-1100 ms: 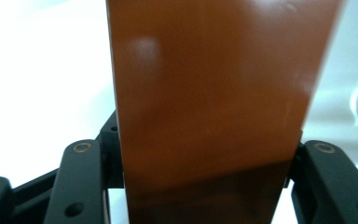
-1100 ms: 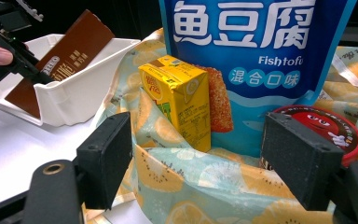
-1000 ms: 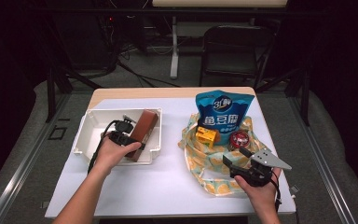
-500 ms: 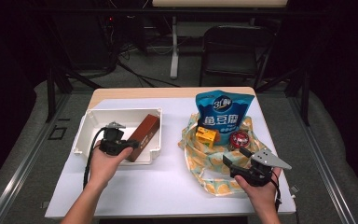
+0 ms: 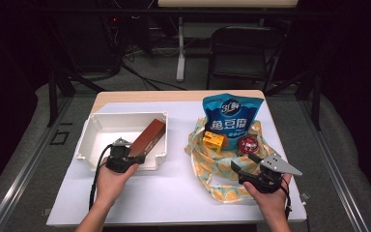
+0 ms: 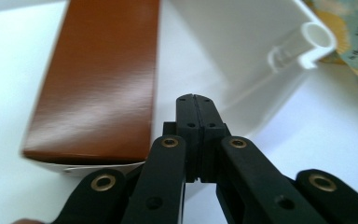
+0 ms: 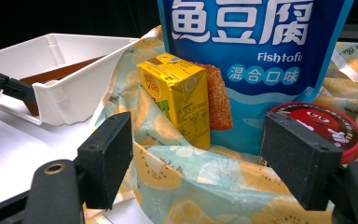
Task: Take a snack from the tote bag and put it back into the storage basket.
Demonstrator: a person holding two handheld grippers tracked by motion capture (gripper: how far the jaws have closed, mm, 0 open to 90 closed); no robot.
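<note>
Since a second ago my left hand has drawn back from over the brown box [image 5: 147, 138] to the near rim of the white bin [image 5: 92, 129], and the jaws of my left gripper [image 5: 121, 157] have just been closing; they are pressed flat together with nothing between them. Close in front of their tips, in the left gripper view, the brown box [image 6: 98, 79] lies just to the left, leaning inside the bin against its right wall [image 6: 242, 42].

At my right side, my right gripper [image 5: 245, 166] holds its jaws wide apart, gripping nothing, over the near edge of the fruit-print cloth bag [image 5: 217, 169]. Between the pads in the right gripper view stands the yellow juice carton [image 7: 177, 93] on the cloth. Just behind it rises the blue fish tofu pouch [image 7: 256, 56], upright, with the red round tin [image 7: 319, 122] at its foot on the right. Farther off to the left sits the white bin [image 7: 60, 93], well apart from my right gripper.
</note>
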